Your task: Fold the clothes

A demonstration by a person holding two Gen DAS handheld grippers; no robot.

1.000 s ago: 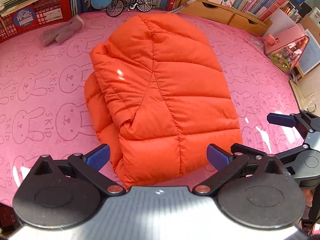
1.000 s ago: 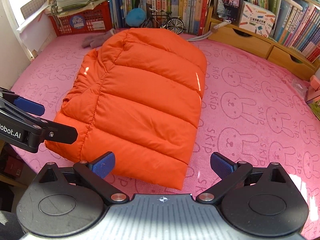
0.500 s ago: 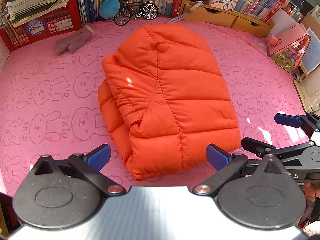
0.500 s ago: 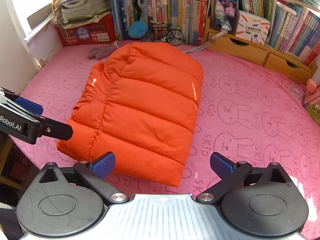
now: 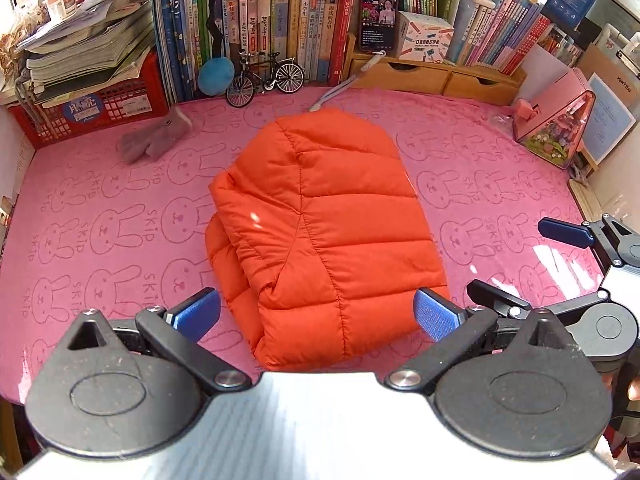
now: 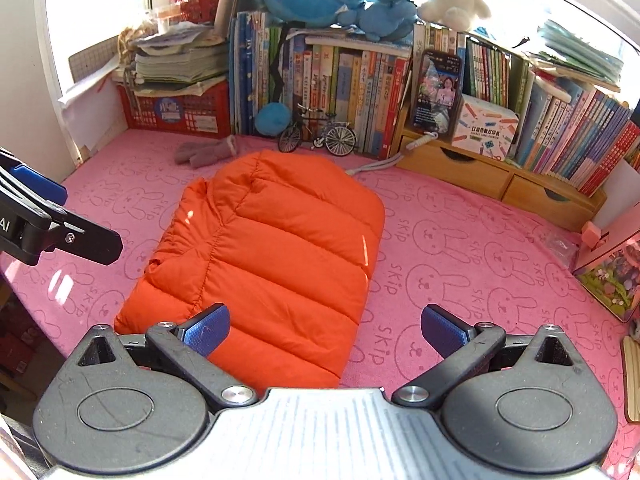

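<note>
The orange puffer jacket is lying doubled into a compact bundle mid-desk, its layered edges showing at the left, so the folding is looking done or nearly so; the left hand-held gripper and right hand-held gripper are hovering wide open, holding nothing; the pink rabbit-print desk is running back to crowded bookshelves.

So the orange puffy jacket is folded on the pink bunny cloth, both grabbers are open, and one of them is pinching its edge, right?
Not quite. Neither is pinching it: the left gripper and right gripper are open and clear of the orange jacket, which lies folded on the pink bunny cloth. Both wrist views show this.
</note>
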